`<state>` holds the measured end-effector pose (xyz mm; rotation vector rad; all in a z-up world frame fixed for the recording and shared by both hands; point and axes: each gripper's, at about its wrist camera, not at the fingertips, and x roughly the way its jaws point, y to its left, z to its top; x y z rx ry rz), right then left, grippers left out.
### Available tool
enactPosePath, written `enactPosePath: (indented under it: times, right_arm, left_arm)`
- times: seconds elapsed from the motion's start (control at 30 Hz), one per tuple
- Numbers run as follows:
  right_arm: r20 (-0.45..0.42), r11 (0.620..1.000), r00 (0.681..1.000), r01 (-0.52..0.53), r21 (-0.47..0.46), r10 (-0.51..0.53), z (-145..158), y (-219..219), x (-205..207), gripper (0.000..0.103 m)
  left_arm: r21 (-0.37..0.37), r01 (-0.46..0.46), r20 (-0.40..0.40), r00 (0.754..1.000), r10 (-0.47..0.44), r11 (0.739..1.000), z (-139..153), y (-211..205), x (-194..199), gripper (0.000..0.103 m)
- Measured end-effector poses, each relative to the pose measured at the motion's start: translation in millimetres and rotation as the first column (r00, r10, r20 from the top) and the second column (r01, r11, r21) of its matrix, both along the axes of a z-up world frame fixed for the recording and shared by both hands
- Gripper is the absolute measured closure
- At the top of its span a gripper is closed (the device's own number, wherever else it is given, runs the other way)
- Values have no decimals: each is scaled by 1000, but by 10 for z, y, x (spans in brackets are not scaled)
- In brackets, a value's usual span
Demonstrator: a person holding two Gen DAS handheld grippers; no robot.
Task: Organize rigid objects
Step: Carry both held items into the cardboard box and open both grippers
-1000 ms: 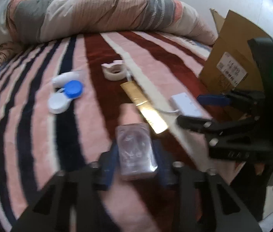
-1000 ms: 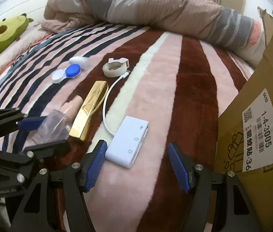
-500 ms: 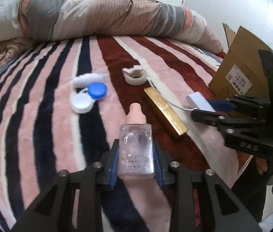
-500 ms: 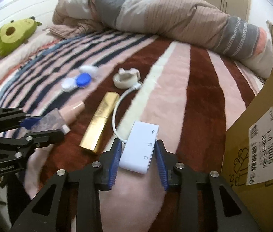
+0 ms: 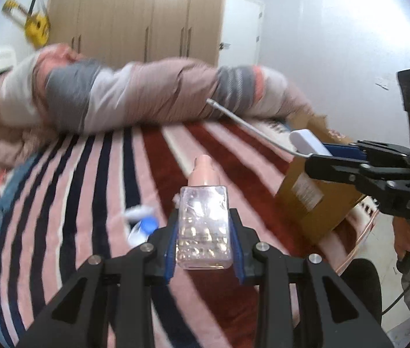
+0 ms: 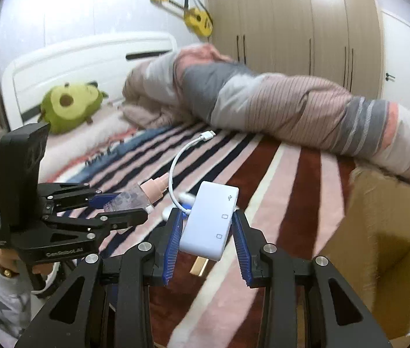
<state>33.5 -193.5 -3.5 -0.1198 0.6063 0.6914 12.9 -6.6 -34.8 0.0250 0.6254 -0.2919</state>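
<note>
My left gripper (image 5: pixel 203 232) is shut on a clear spray bottle (image 5: pixel 203 226) with a pink cap and holds it above the striped blanket (image 5: pixel 89 203). My right gripper (image 6: pixel 208 229) is shut on a white USB adapter (image 6: pixel 209 220) whose white cable (image 6: pixel 179 156) hangs free in the air. In the left wrist view the right gripper (image 5: pixel 315 156) holds the adapter (image 5: pixel 306 142) at the right, above the cardboard box (image 5: pixel 315 203). In the right wrist view the left gripper (image 6: pixel 123 206) with the bottle (image 6: pixel 144 194) is at the left.
A blue and white contact lens case (image 5: pixel 142 226) lies on the blanket below the left gripper. A gold bar (image 6: pixel 199 265) shows under the adapter. The open cardboard box (image 6: pixel 384 249) stands at the right. A rolled duvet (image 6: pixel 292 107) and a green plush (image 6: pixel 70 104) lie at the back.
Both grippers have lifted off the blanket with their objects. The adapter's cable now hangs free in the air. Both views have tilted up toward the wardrobes.
</note>
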Motion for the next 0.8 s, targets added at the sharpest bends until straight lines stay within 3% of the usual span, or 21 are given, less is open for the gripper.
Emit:
enactPosePath:
  times: [0.17, 0.37, 0.53, 0.8]
  right_arm:
    - [37, 997, 997, 64, 30, -65, 248, -476, -13, 72]
    - [27, 983, 985, 169, 64, -171, 327, -1234, 32, 72]
    - [-18, 971, 973, 229, 73, -229, 212, -1787, 99, 72]
    - [-101, 969, 965, 245, 35, -241, -75, -2149, 312, 71]
  left_arm:
    - [6, 114, 79, 990, -114, 993, 413, -478, 30, 75]
    - [-4, 255, 91, 963, -254, 967, 647, -1129, 221, 75]
    - [7, 338, 70, 939, -338, 941, 660, -1718, 433, 75]
    - [8, 381, -57, 923, -380, 924, 408, -2285, 831, 75]
